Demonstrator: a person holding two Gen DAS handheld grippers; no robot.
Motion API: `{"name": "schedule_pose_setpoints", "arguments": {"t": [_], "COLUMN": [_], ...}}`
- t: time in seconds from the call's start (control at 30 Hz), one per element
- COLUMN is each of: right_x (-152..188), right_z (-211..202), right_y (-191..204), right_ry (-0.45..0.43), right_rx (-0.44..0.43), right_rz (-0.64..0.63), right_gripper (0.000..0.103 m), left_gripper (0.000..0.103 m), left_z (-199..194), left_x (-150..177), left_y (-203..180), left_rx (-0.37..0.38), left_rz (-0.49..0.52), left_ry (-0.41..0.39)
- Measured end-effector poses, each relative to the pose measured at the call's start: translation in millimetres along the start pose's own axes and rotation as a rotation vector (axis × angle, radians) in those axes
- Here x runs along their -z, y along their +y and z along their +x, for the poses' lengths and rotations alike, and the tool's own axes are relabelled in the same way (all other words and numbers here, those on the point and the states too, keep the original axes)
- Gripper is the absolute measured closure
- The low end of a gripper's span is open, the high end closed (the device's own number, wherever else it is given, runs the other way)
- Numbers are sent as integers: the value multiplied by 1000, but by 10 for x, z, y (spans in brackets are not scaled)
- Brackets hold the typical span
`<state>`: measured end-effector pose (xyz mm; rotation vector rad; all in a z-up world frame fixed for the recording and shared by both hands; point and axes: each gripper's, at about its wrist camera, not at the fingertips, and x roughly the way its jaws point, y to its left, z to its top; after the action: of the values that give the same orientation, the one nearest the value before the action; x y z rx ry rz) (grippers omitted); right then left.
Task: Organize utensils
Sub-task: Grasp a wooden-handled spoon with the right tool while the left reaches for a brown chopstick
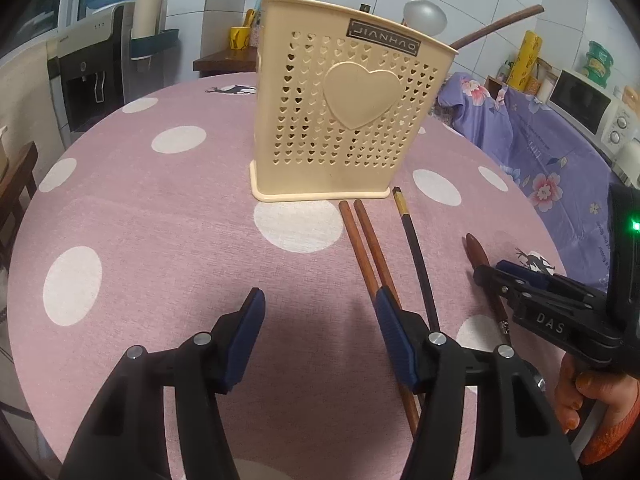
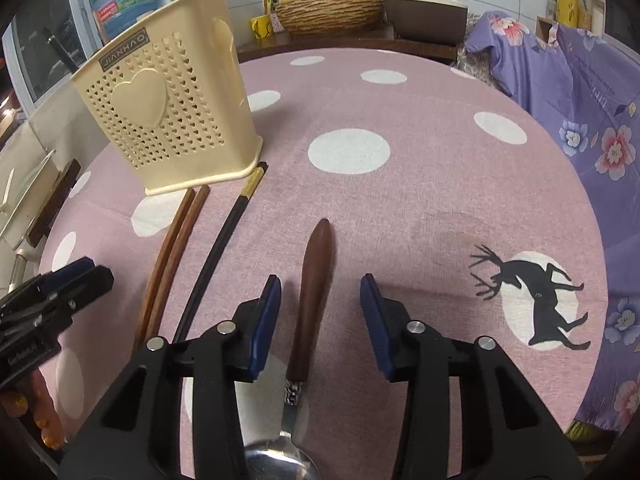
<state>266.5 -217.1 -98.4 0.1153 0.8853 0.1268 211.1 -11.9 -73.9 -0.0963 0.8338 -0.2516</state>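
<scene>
A cream utensil holder with heart-shaped holes stands upright on the pink polka-dot tablecloth, and everything else is placed here relative to it. A ladle and wooden handles already stick out of its top.

Directly in front of the holder's base lie two brown wooden chopsticks, side by side and touching, their long axes running from the base back toward the cameras. Just to their right lies a single black chopstick, roughly parallel, its gold-banded end almost at the holder's front corner.

Further right of the holder lies a spoon with a wooden handle: the handle tip points toward the far side of the table, the metal bowl toward the camera.

The right gripper has its jaws spread wide, one on each side of the spoon handle, not touching it. The left gripper is also released and holds nothing; its right finger sits over the near part of the brown chopsticks.
</scene>
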Motion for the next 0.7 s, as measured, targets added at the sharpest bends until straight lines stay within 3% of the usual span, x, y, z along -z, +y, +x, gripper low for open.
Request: {"name": "schedule_pose_setpoints", "arguments": {"t": [0.1,0.3,0.7], "right_x": [-28,-39,-27], "right_z": [31,51,38], "right_y": [38,21,3], "right_ry": [6,1,-8], "right_rx": [25,38,28], "right_rz": [-6,0,4], "right_gripper": [70,85,86], "left_gripper": [46,56,71], "left_z": [32,157,499], "left_x": [-21,-120,-297], "left_y": [-44,-119,-280], "left_rx": [-5,15,-56], "left_rz": [21,27,73], "left_ry": [8,43,86]}}
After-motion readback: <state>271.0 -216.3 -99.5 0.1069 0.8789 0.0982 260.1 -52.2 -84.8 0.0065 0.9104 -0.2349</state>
